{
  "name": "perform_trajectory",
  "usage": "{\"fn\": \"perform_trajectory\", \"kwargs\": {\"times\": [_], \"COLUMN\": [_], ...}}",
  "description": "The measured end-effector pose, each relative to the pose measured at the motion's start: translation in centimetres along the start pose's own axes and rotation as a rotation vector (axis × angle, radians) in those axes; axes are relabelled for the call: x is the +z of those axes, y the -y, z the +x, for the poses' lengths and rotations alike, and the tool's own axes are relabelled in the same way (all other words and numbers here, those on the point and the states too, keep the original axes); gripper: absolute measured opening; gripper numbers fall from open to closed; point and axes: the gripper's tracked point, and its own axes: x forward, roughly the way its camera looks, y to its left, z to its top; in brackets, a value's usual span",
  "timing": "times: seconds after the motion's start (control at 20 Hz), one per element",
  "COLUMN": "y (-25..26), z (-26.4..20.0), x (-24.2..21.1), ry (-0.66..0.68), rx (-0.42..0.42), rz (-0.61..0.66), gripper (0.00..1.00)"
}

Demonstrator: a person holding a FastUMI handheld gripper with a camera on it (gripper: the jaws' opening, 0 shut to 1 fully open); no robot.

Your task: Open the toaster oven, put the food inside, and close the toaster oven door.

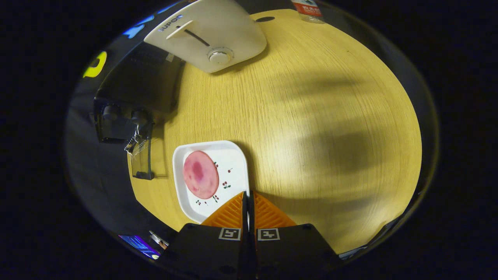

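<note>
Gripper (247,193): hovering above the table, 2 ribbed wedge-shaped fingers (230,212) lying pressed together, only a hairline slit between them, gripping nothing.
Markers: 2 square printed tags sitting on the blocky housing behind the fingers, 1 per side.
Table (311,116): pale wood-grain top, smooth, rounded edge, carrying soft broad shadows.
Plate (233,163): 1, white, glossy, square with rounded corners, dotted with small cherry prints; resting on the table just ahead of the fingers and slightly left, near corner tucked under the left fingertip.
Food (200,174): 1 round flat slice, pink with darker mottled patches, looking like sliced ham; lying on the left half of the plate, ahead and left of the fingertips.
Toaster oven (136,89): 1 dark boxy appliance sitting at the table's left edge, well beyond the plate; 2 knobs showing on its near face; door state impossible to tell.
Badge holder (141,159): 1 clear sleeve with metal clip, hanging beside the oven's near corner.
Toaster (210,35): 1 cream, smooth, rounded body with 1 lever and 1 round dial, standing beyond the oven.
Bottle (309,9): 1, clear with red label, standing at the far edge.
</note>
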Motion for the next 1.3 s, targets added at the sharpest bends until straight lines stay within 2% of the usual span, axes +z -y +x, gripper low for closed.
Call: {"fn": "perform_trajectory", "kwargs": {"times": [0.35, 0.65, 1.1, 1.3], "y": [-2.2, -2.5, -6.7, -10.6], "z": [-3.5, -6.0, -8.8, -9.1], "x": [1.0, 0.9, -3.6, -6.6], "ry": [0.059, 0.155, 0.261, 0.284], "rx": [0.122, 0.151, 0.187, 0.251], "rz": [0.127, 0.246, 0.298, 0.334], "gripper": [0.02, 0.02, 0.02, 0.02]}}
